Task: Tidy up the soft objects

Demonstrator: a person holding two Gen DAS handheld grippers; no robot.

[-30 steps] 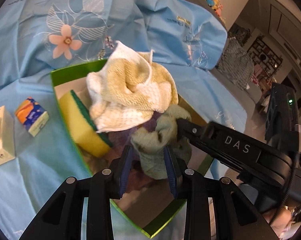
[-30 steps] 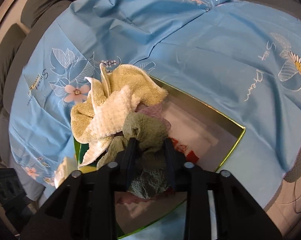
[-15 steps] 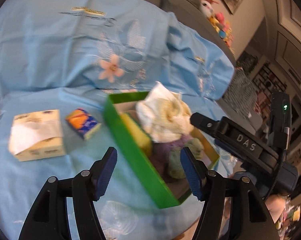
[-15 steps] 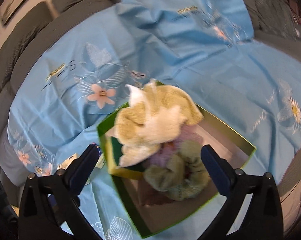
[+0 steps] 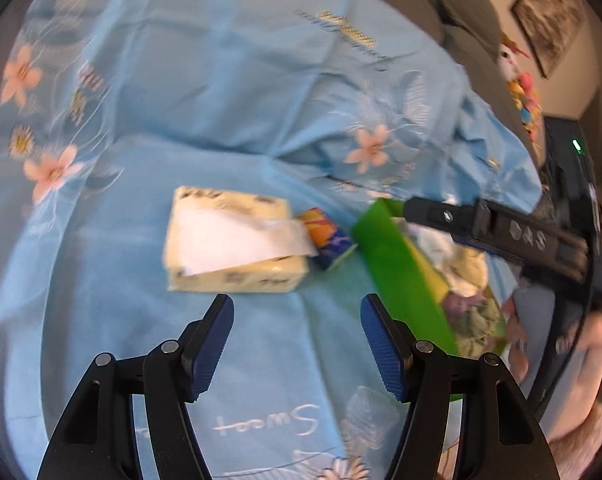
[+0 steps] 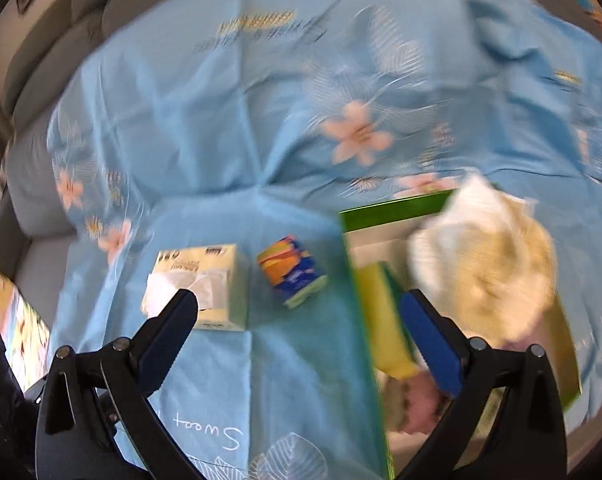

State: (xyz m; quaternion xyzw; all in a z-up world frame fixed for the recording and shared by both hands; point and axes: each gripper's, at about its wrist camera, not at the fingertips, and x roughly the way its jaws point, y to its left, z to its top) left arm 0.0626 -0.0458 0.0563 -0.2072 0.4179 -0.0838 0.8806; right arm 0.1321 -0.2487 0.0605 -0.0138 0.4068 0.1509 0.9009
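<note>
Leftmost on the blue floral cloth (image 6: pixel 229 128) lies a pale yellow tissue pack (image 5: pixel 233 244) with a white sheet sticking out. Just beside it sits a small orange-and-blue packet (image 6: pixel 291 270). Right of that stands the green box (image 6: pixel 361 280), holding a yellow-green sponge (image 6: pixel 385 320) on edge, a crumpled cream-and-white towel (image 6: pixel 497 264) heaped above the rim, and lilac and sage cloths lower down. Both claws are spread with nothing between them: the left gripper (image 5: pixel 297 344) over bare cloth, the right gripper (image 6: pixel 301 340) straddling the box's left wall.
</note>
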